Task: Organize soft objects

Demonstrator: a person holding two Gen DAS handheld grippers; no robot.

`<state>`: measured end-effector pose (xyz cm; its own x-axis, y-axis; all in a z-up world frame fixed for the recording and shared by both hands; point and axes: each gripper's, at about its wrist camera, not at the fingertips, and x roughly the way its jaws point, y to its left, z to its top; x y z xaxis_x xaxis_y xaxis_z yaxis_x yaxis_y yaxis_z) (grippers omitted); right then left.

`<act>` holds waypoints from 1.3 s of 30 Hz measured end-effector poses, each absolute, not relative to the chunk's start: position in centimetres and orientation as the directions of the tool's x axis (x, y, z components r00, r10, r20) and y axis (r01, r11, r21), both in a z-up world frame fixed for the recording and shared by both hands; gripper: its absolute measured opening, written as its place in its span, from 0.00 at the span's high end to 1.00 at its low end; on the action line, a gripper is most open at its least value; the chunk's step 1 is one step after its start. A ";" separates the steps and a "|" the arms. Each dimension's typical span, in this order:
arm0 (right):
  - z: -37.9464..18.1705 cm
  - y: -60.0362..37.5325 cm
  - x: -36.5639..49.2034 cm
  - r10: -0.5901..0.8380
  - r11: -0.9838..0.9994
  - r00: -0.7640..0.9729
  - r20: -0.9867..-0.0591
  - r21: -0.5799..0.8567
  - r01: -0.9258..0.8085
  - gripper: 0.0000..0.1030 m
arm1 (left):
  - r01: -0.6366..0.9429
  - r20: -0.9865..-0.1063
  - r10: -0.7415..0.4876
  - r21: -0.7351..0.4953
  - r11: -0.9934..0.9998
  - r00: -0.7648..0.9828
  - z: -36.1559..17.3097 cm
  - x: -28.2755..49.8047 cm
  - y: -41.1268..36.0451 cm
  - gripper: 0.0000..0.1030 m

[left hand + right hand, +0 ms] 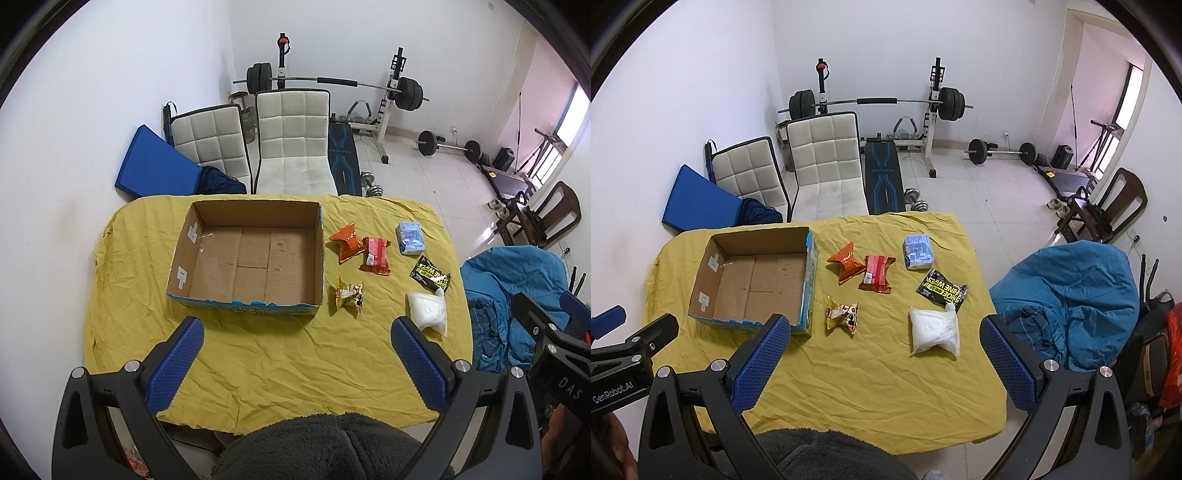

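Observation:
An empty open cardboard box [207,295] [701,288] sits on the left of a table with a yellow cloth [280,362] [871,369]. To its right lie soft packs: an orange snack bag [346,242] [846,262], a red pack [376,255] [876,273], a blue-white tissue pack [410,237] [917,252], a black wipes pack [429,274] [942,288], a yellow snack bag [349,294] [842,314] and a white bag [428,308] [935,330]. My left gripper [297,365] and right gripper [884,363] are open and empty above the table's near edge.
Two white chairs [291,144] [825,155] stand behind the table, with a blue mat [155,162] at the wall. A weight bench and barbells [332,85] fill the back. A blue-covered seat [1071,295] stands right of the table. A dark fleece garment [325,446] lies below.

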<state>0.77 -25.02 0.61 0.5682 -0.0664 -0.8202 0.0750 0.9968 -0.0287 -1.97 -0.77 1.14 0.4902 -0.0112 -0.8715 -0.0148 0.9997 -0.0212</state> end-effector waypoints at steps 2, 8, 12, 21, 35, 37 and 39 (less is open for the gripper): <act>0.3 -25.8 1.3 -0.072 0.996 0.563 -0.823 -0.029 0.086 0.00 | -0.005 -0.870 -0.016 -0.021 1.000 0.492 0.7 -1.0 -1.3 0.00; -2.2 -31.4 5.0 -0.134 0.980 0.518 -0.845 -0.037 0.193 0.00 | 0.039 -0.874 -0.032 -0.015 0.999 0.485 -1.7 3.3 -3.7 0.00; -7.4 -35.3 8.7 -0.142 0.977 0.422 -0.896 -0.059 0.203 0.00 | 0.061 -0.901 -0.027 -0.001 0.998 0.433 -5.2 7.1 -5.9 0.00; -29.0 -40.8 15.7 -0.021 0.978 0.089 -0.996 -0.002 0.207 0.00 | 0.114 -0.982 -0.002 0.020 0.993 0.187 -19.0 14.3 -11.3 0.00; -43.8 -40.6 19.5 0.073 0.985 -0.124 -0.990 0.053 0.162 0.00 | 0.152 -0.999 0.029 0.034 0.988 0.035 -30.2 24.9 -18.1 0.00; -44.4 -40.1 19.6 0.058 0.989 -0.123 -0.991 0.040 0.143 0.00 | 0.154 -0.999 0.031 0.032 0.988 0.012 -31.5 26.0 -18.6 0.00; -45.0 -40.3 19.5 0.061 0.989 -0.116 -0.991 0.044 0.143 0.05 | 0.159 -0.999 0.037 0.034 0.987 -0.016 -33.1 27.2 -19.3 0.00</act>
